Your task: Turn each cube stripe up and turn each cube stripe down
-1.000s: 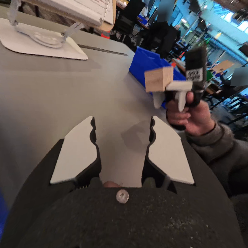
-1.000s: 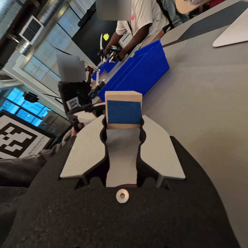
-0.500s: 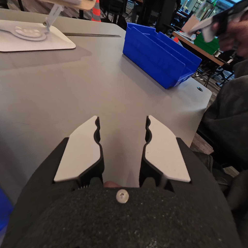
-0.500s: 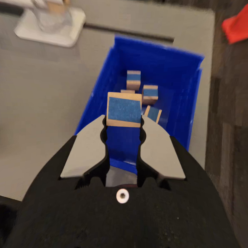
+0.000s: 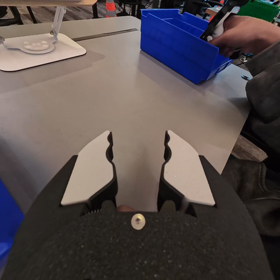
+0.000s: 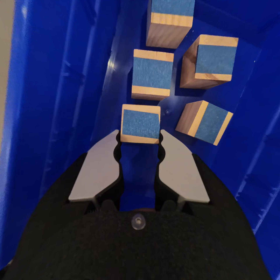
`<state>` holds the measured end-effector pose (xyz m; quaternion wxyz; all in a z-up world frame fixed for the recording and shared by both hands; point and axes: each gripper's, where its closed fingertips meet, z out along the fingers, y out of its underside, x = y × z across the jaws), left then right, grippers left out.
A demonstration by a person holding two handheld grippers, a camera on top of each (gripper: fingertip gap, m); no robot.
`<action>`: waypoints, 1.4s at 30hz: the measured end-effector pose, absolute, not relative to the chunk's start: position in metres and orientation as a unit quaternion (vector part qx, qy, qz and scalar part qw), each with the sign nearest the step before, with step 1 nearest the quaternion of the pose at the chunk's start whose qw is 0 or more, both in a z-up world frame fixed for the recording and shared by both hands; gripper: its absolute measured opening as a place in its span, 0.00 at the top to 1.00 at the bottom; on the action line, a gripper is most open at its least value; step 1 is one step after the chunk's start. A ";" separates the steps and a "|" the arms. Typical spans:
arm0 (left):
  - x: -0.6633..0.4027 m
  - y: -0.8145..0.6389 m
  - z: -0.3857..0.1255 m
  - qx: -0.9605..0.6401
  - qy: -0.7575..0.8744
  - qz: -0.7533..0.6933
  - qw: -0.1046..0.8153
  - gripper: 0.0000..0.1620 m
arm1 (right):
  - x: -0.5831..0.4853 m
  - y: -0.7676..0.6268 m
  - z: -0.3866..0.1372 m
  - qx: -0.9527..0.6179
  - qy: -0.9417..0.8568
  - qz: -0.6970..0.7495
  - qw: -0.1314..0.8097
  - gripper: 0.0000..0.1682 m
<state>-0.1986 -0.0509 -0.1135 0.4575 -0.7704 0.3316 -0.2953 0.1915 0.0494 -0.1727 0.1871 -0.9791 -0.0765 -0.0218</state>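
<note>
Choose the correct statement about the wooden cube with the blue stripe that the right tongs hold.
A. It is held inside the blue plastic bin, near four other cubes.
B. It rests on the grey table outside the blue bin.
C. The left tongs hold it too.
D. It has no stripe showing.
A: the right tongs grip the striped wooden cube within the blue plastic bin, with four other cubes beyond it.

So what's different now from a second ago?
The right gripper carried its wooden cube from above the table into the blue bin, beside four other cubes, all stripe up. It hasn't let go. The left gripper stayed open and empty over the grey table, though its view swung toward the bin.
</note>
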 end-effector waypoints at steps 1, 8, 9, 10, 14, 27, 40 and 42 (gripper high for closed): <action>-0.199 -0.051 -0.114 -0.771 0.331 -0.297 0.455 0.60 | 0.193 0.049 -0.175 -0.980 -0.075 -0.025 0.184 0.72; -0.198 -0.049 -0.118 -0.778 0.321 -0.311 0.441 0.60 | 0.204 0.042 -0.159 -0.975 -0.067 -0.015 0.213 0.63; -0.198 -0.049 -0.117 -0.778 0.320 -0.313 0.440 0.60 | 0.205 0.040 -0.138 -0.968 -0.070 -0.015 0.242 0.61; -0.198 -0.049 -0.117 -0.778 0.319 -0.315 0.440 0.60 | 0.205 0.038 -0.110 -0.956 -0.070 -0.014 0.285 0.62; -0.200 -0.048 -0.117 -0.781 0.313 -0.320 0.436 0.60 | 0.166 0.022 0.009 -0.862 -0.112 0.047 0.491 0.65; -0.222 -0.051 -0.062 -0.774 0.284 -0.354 0.441 0.59 | -0.165 -0.038 -0.075 -0.663 -0.403 0.447 0.445 0.63; -0.404 0.170 -0.092 -0.959 0.052 -0.065 0.270 0.58 | -0.142 -0.025 -0.096 -0.682 -0.358 0.462 0.439 0.67; -0.419 0.191 -0.111 -0.974 0.035 -0.012 0.225 0.56 | -0.141 -0.026 -0.098 -0.683 -0.363 0.459 0.438 0.67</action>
